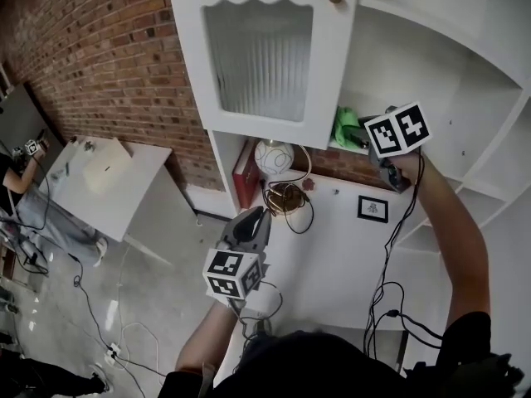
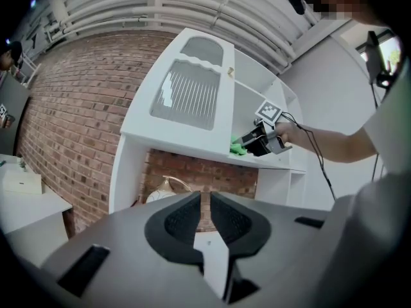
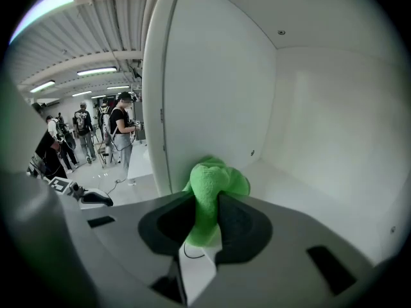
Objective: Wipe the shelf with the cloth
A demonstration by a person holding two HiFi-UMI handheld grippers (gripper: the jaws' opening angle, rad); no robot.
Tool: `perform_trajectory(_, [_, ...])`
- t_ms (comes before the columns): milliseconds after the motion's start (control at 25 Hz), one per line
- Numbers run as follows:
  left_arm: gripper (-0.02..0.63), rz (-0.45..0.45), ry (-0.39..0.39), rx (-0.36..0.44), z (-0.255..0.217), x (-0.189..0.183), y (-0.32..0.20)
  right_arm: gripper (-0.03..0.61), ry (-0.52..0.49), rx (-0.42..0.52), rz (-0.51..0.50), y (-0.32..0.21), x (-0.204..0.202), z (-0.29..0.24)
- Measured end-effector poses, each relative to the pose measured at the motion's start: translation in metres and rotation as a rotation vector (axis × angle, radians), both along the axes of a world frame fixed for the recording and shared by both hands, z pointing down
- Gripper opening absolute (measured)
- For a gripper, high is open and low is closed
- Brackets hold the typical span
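My right gripper is shut on a green cloth, which bulges out past the jaws onto the white shelf board. In the head view the cloth lies at the left end of the open shelf, just behind the cabinet door, with the right gripper reaching in from the right. The left gripper view shows the same cloth on the shelf edge. My left gripper hangs low in front of the cabinet with its jaws nearly together and nothing between them; it also shows in the head view.
A white cabinet door with ribbed glass stands open left of the shelf. Below it sit a white round ornament, a red book and a gold wire stand. A brick wall and a white table lie to the left.
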State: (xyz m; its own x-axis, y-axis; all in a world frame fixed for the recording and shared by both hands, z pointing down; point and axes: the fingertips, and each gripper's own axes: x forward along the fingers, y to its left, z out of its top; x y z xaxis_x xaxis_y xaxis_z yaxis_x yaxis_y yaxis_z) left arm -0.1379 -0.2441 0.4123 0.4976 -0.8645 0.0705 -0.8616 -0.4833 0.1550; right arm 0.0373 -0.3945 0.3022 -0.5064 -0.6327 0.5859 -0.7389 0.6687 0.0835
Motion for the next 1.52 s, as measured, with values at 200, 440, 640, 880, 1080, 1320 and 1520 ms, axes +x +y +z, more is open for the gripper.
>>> perform_trajectory(200, [0.046, 0.048, 0.004, 0.003, -0.003, 0.017, -0.003, 0.084, 0.007, -0.007, 0.03, 0.009, 0.022, 0.002])
perform_trajectory(440, [0.046, 0.108, 0.006, 0.013, -0.004, 0.04, -0.004, 0.086, 0.011, -0.008, 0.091, 0.022, 0.059, 0.004])
perform_trajectory(640, [0.046, 0.17, 0.005, 0.011, -0.004, 0.064, -0.005, 0.086, 0.022, -0.003, 0.155, 0.032, 0.093, 0.005])
perform_trajectory(880, [0.046, 0.232, 0.009, 0.015, -0.005, 0.088, -0.007, 0.086, 0.064, 0.014, 0.238, 0.043, 0.135, 0.007])
perform_trajectory(1080, [0.046, 0.278, 0.01, 0.018, -0.005, 0.106, -0.007, 0.086, 0.105, 0.031, 0.316, 0.053, 0.173, 0.008])
perform_trajectory(1320, [0.046, 0.324, 0.013, 0.021, -0.006, 0.125, -0.008, 0.086, 0.15, 0.04, 0.399, 0.062, 0.214, 0.009])
perform_trajectory(1520, [0.046, 0.36, 0.013, 0.021, -0.006, 0.139, -0.01, 0.086, 0.206, 0.053, 0.463, 0.069, 0.247, 0.009])
